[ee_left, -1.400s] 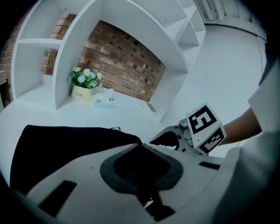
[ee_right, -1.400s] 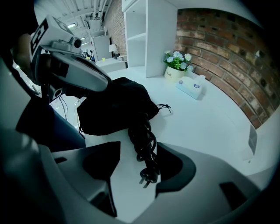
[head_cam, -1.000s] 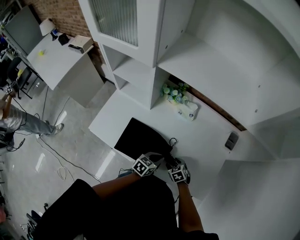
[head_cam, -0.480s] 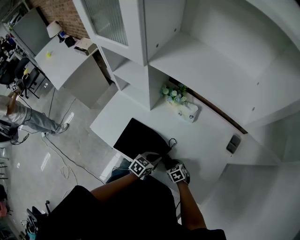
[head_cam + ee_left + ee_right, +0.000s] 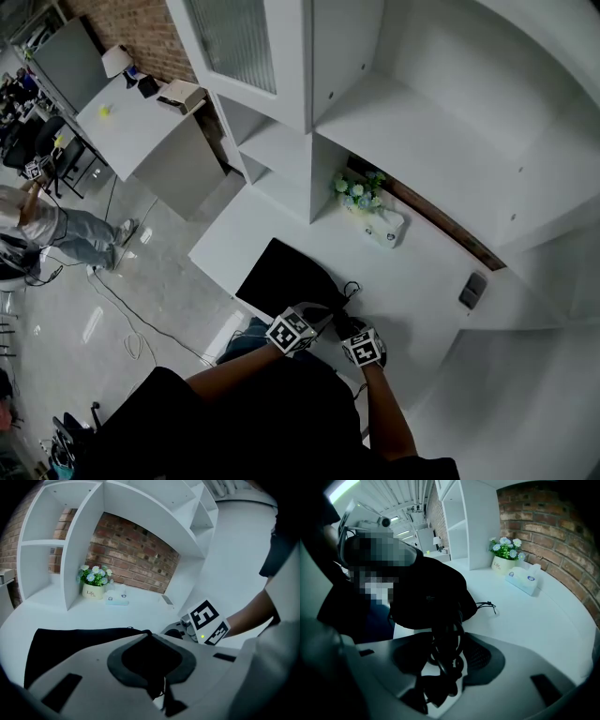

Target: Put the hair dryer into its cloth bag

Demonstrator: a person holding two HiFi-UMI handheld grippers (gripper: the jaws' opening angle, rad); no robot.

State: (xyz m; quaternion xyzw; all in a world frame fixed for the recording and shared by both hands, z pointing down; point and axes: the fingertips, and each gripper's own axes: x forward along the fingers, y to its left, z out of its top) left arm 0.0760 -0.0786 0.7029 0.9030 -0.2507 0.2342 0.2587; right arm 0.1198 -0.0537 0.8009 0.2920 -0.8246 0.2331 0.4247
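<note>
Head view: black cloth bag (image 5: 284,278) lies flat on the white tabletop (image 5: 412,272). Its long axis runs near-right to far-left, with the mouth at the near end, by both tongs. The drawstring (image 5: 350,287) trails just right of the mouth.

The left tongs (image 5: 158,688) are closed, pinching the bag's near rim. The right tongs (image 5: 442,667) sit just right of them. Their jaws have just been closing, and the pads appear to press a coiled black cord (image 5: 446,641) between them. The cord runs straight ahead into the bag mouth.

No view shows the hair dryer body; it is likely already inside the bulged near end. The right hand is nearer the cord, so the push would go far-left, along the bag.

Far side of the tabletop: flower pot (image 5: 356,192), tissue box (image 5: 386,227), and a small dark object (image 5: 472,290) to the right. White shelving and a brick wall stand behind; grey floor at left.
</note>
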